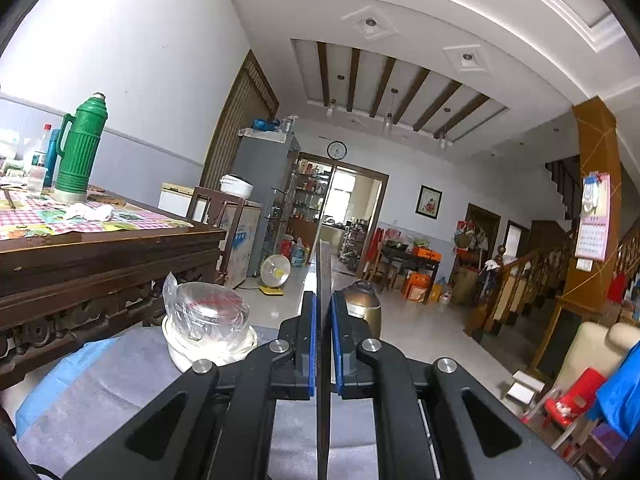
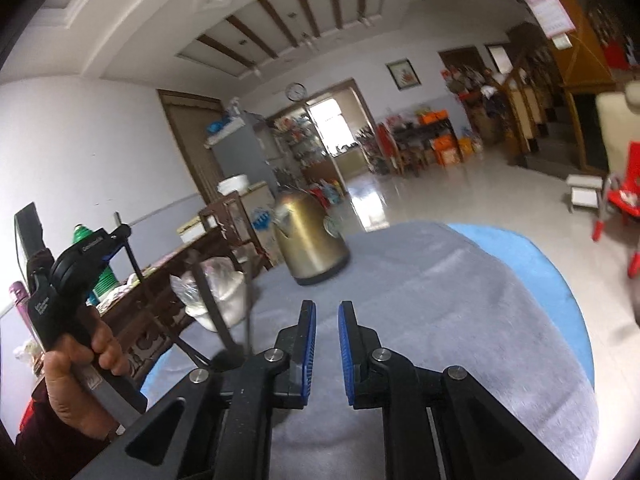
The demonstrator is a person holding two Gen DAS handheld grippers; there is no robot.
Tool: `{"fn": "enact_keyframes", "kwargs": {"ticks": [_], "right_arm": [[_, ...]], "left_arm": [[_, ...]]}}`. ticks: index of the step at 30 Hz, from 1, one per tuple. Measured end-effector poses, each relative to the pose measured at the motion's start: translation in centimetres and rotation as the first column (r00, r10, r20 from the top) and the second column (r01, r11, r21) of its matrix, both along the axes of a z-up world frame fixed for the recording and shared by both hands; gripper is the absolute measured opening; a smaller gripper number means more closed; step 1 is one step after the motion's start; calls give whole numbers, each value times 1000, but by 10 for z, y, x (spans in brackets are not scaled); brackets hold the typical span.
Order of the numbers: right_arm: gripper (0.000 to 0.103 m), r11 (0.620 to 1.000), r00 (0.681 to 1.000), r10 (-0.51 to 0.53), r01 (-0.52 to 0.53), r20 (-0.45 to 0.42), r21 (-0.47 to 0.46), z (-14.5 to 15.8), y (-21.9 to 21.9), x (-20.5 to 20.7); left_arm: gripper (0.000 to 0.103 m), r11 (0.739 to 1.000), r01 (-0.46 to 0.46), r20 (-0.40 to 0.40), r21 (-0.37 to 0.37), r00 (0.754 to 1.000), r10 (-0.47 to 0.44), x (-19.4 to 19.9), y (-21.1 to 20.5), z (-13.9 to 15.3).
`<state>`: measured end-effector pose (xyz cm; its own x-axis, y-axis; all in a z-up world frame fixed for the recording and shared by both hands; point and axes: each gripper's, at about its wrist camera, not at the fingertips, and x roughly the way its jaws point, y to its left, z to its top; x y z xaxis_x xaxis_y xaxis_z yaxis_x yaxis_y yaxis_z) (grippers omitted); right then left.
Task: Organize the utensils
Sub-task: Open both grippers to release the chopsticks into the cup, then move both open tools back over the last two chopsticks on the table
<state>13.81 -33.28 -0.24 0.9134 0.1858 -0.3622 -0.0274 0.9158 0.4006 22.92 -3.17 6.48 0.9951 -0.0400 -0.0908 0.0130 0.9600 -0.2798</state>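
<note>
Blue pads on your left gripper (image 1: 323, 312) are pressed against a thin dark flat utensil (image 1: 324, 276), edge-on to the left wrist camera. It runs up between the pads, and its tip stands against the far doorway. Its lower end is cut off at the frame bottom, so what kind of utensil it is cannot be told.

Right gripper (image 2: 327, 312): pads apart, nothing between them, hovering over the grey cloth (image 2: 420, 300) on a round table with a blue cover (image 2: 540, 256) showing at the rim.

Your right wrist view shows what the left cannot: your left hand (image 2: 80, 376) wrapped round the left gripper's handle, at the frame's left edge. Thin dark rods (image 2: 212, 304) cross there, blurred; which is utensil and which is gripper part cannot be told.

Kettle (image 2: 312, 240), brass-coloured, stands on the cloth. It is motion-blurred in the right view, and in the left view it is half hidden behind the right-hand pad (image 1: 362, 304).

White bowl (image 1: 208, 344) holding a crumpled clear bag (image 1: 208, 308) sits on the cloth just left of your left gripper. Its contents are hard to make out.

Only the left view gives the wooden table (image 1: 108, 244) clearly, with its checked cloth and a green flask (image 1: 78, 152). Bottles behind the flask are partly hidden.
</note>
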Motion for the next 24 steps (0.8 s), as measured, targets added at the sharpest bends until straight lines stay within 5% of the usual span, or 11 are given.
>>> {"fn": "enact_keyframes", "kwargs": {"ticks": [15, 18, 24], "right_arm": [[14, 999, 998, 15, -13, -67, 32, -22, -2, 3], [14, 999, 998, 12, -10, -63, 38, -20, -4, -1], [14, 997, 994, 63, -58, -86, 53, -22, 3, -8]], "left_arm": [[13, 996, 84, -145, 41, 987, -77, -19, -1, -33], [40, 995, 97, -157, 38, 983, -90, -37, 4, -32], [62, 989, 135, -274, 53, 955, -116, -81, 20, -53]]}}
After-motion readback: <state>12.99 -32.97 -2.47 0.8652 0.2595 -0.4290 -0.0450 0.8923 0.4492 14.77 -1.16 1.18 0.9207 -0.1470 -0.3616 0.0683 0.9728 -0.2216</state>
